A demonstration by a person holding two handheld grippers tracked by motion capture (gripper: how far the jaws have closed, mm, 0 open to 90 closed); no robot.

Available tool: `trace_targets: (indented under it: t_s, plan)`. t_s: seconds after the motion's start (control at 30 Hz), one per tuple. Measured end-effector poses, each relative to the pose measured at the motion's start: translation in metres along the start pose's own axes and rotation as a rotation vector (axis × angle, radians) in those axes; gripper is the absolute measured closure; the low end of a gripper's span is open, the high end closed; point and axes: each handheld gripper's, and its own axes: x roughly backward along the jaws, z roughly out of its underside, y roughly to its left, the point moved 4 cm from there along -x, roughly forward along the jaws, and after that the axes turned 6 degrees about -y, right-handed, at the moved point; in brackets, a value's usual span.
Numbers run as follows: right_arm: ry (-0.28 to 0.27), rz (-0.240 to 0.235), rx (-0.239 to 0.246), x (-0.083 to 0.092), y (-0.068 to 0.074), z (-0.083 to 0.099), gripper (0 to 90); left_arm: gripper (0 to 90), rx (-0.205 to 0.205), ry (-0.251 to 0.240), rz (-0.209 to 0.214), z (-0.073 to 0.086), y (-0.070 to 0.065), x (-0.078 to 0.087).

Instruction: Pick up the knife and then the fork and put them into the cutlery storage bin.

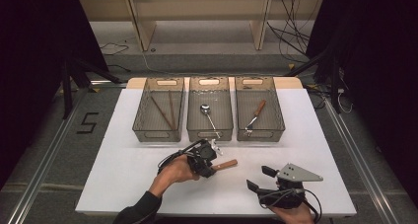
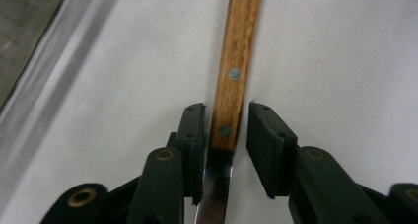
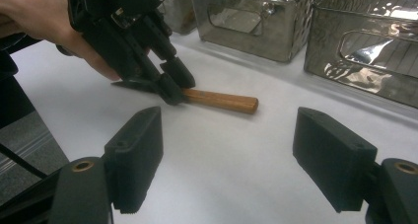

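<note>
The left gripper straddles the wooden-handled utensil, jaws narrow but not yet pinching. Centre on the handle, then squeeze. The right gripper waits wide open.

wooden-handled utensil | flat on white table | metal blade end hidden

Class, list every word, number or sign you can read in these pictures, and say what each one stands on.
"5" - black mark on the grey floor left of the table.
No readable text on the three bins or the wooden-handled utensil.
</note>
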Motion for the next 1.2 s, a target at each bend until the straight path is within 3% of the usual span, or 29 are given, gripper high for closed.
trace_targets:
  t_s: [0.17,0.3,0.63,1.0,1.2]
  plan:
    - [0.002,-0.002,0.0,0.0,0.0,0.0,28.1,70.9,-0.023,0.012,0.002,-0.001,-0.002,0.0]
    - [0.001,-0.001,0.001,0.0,0.001,0.0,28.1,75.8,-0.004,0.005,0.014,-0.002,-0.002,-0.001]
    - [-0.001,-0.003,0.001,0.0,0.001,-0.001,28.1,76.6,0.003,-0.003,0.035,0.001,0.0,0.002]
    - [0.004,-0.019,0.009,-0.004,0.005,-0.001,28.1,76.6,0.013,-0.037,0.079,-0.002,-0.003,0.016]
    - [-0.003,-0.041,0.049,-0.007,0.011,-0.003,28.1,76.6,0.012,-0.043,0.088,-0.003,-0.005,0.022]
